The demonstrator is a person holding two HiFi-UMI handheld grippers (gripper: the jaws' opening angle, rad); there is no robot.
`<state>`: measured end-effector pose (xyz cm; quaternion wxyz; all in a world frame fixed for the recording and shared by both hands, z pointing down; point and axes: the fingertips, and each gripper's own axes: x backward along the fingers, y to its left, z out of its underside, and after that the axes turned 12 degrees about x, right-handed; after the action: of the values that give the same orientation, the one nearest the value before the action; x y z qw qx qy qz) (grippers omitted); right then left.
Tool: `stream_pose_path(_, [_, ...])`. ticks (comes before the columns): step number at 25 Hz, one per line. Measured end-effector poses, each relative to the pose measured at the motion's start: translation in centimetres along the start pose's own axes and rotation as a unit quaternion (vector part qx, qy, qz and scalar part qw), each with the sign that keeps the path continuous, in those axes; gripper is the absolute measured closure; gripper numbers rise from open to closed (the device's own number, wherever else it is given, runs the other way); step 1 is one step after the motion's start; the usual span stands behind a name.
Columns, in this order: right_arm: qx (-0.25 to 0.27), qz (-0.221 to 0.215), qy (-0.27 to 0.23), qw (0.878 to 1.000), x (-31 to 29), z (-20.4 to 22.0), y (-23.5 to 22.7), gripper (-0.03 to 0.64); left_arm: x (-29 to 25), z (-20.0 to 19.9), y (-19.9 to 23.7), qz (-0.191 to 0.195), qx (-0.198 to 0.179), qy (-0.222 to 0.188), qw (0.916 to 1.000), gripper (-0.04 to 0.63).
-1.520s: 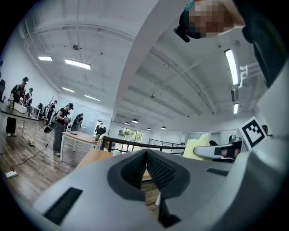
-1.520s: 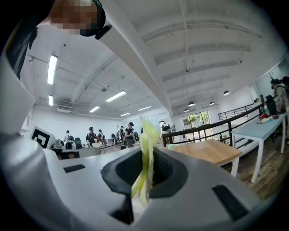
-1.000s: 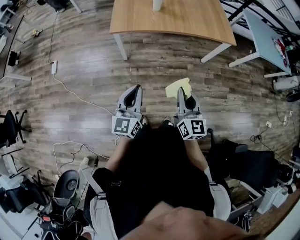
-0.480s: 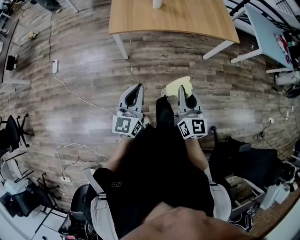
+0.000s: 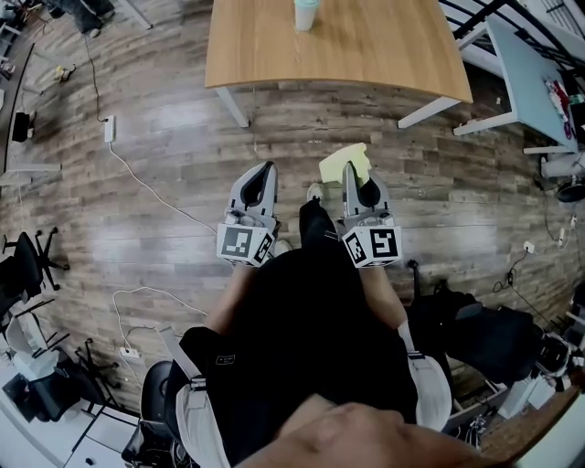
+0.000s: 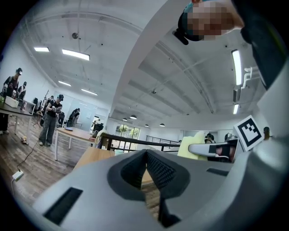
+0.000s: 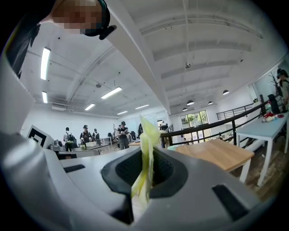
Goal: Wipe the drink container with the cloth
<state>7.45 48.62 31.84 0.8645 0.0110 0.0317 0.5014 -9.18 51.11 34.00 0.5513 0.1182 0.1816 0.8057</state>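
Observation:
The drink container (image 5: 305,13), a pale cup, stands on the wooden table (image 5: 384,46) at the top edge of the head view, far ahead of both grippers. My right gripper (image 5: 350,174) is shut on a yellow cloth (image 5: 345,163), which sticks out past its tips; in the right gripper view the cloth (image 7: 146,153) hangs pinched between the jaws of the right gripper (image 7: 145,180). Beside it, my left gripper (image 5: 265,172) is held level over the floor. The left gripper (image 6: 145,155) has its jaws closed with nothing between them. The cloth (image 6: 192,146) also shows in that view.
A wood-plank floor lies between me and the table. A power strip (image 5: 109,130) and cables run at the left, office chairs (image 5: 23,265) at the far left, a white table (image 5: 530,73) at the upper right, dark bags (image 5: 475,329) at the right. People stand far off (image 6: 50,119).
The table has come closer and the cup shows more fully at the top. Both grippers keep their pose; the cloth stays in the right one.

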Motion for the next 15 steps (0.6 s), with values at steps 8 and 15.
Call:
stream_pose_path(8, [0.005, -0.027, 0.002, 1.000, -7.0, -0.2, -5.7, 0.572, -8.4, -0.7, 0.7, -0.018, 0.003, -0.004, 0.9998, 0.572])
stream_pose_path(15, [-0.001, -0.046, 0.001, 0.999, -11.8, 0.1, -10.1, 0.572, -14.7, -1.2, 1.3, -0.032, 0.010, -0.012, 0.9994, 0.572])
